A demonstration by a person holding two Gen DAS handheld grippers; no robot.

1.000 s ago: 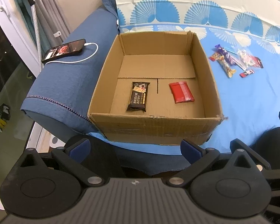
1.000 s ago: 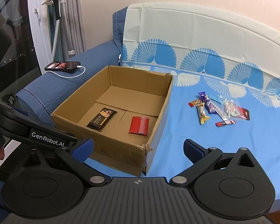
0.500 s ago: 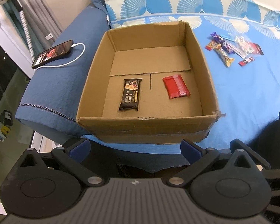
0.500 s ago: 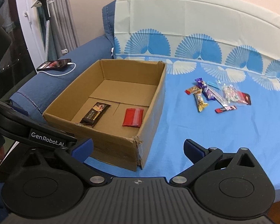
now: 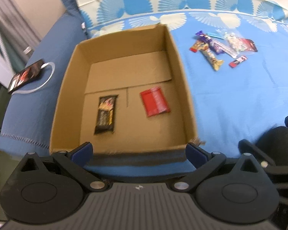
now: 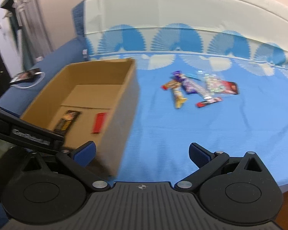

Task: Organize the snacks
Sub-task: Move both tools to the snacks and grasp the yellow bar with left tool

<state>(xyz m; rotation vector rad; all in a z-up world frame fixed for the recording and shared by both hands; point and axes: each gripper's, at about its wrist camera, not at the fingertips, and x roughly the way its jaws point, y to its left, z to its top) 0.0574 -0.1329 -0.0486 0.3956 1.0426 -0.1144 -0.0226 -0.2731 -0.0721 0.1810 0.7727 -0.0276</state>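
One cardboard box (image 5: 184,88) held two snack packets (image 5: 105,115); roughly six more wrapped snacks (image 5: 223,48) lay on the blue cover (image 5: 240,99); one phone (image 5: 25,75).

Your cardboard box (image 5: 182,80) sits on the bed (image 5: 240,105), open side up. Inside it, on the floor of the box, a chocolate bar (image 5: 105,113) lies to the left and a flat packet (image 5: 155,101) to the right, apart from each other. To the right of the box, farther back on the bed, a cluster of snacks (image 5: 220,48) lies together. To the left of the box, a phone (image 5: 25,76) with its cable (image 5: 46,76) rests on the armrest (image 5: 28,105).
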